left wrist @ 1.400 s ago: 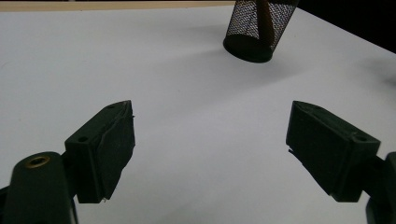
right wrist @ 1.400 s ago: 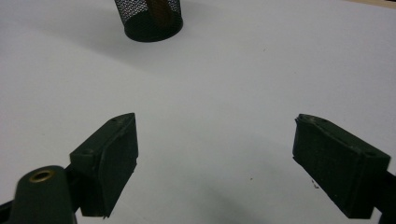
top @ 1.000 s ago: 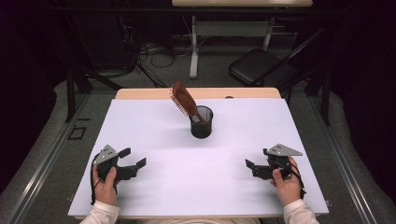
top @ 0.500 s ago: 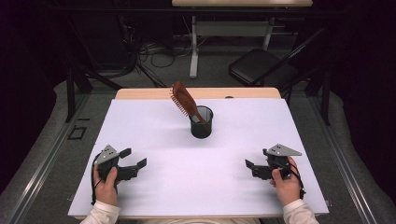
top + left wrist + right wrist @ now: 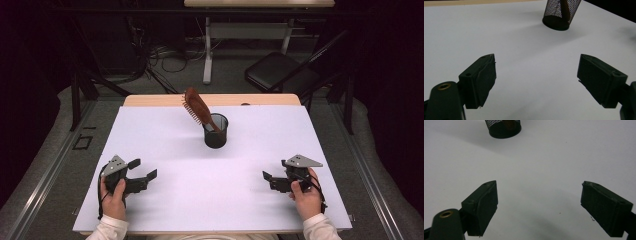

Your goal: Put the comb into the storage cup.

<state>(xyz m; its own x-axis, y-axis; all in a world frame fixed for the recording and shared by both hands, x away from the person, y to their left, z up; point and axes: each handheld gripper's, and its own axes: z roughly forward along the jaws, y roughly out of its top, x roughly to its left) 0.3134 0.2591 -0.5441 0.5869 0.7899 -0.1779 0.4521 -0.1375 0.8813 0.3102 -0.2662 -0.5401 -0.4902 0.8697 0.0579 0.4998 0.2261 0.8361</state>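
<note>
Counter [image 5: 165, 145] with a white top, wood strip at the 12 o'clock edge, dark floor round it. A folding chair [image 5: 280, 72] stands on the floor well beyond, toward 1 o'clock.

Black mesh cup [image 5: 216, 131] stands upright near the middle of the counter, a bit toward 12 o'clock. Brown hairbrush [image 5: 199, 108] sits in it handle-down, head sticking out and leaning toward 10 o'clock, bristles facing the 9 o'clock side. Cup base also shows in the left gripper view [image 5: 560, 15] and the right gripper view [image 5: 504, 128], with something brown behind the mesh.

Left tool [image 5: 142, 171] at about 8 o'clock on the counter, in the left hand [image 5: 114, 192], jaws apart, nothing between them; the left gripper view [image 5: 536, 80] shows bare white top between the two black pads. Right tool [image 5: 274, 179] at about 4 o'clock, in the right hand [image 5: 306, 197], jaws likewise apart and empty; same bare gap in its own view [image 5: 539, 202]. Both point inward toward the cup, well apart from it.

Progress, judged: either nothing started or the brush is already dropped in and the hands are parked. Brush in the cup, tools empty and low at the near edge, no contact with anything. If the brush is to come out, the whole reach, grip and lift are left.
</note>
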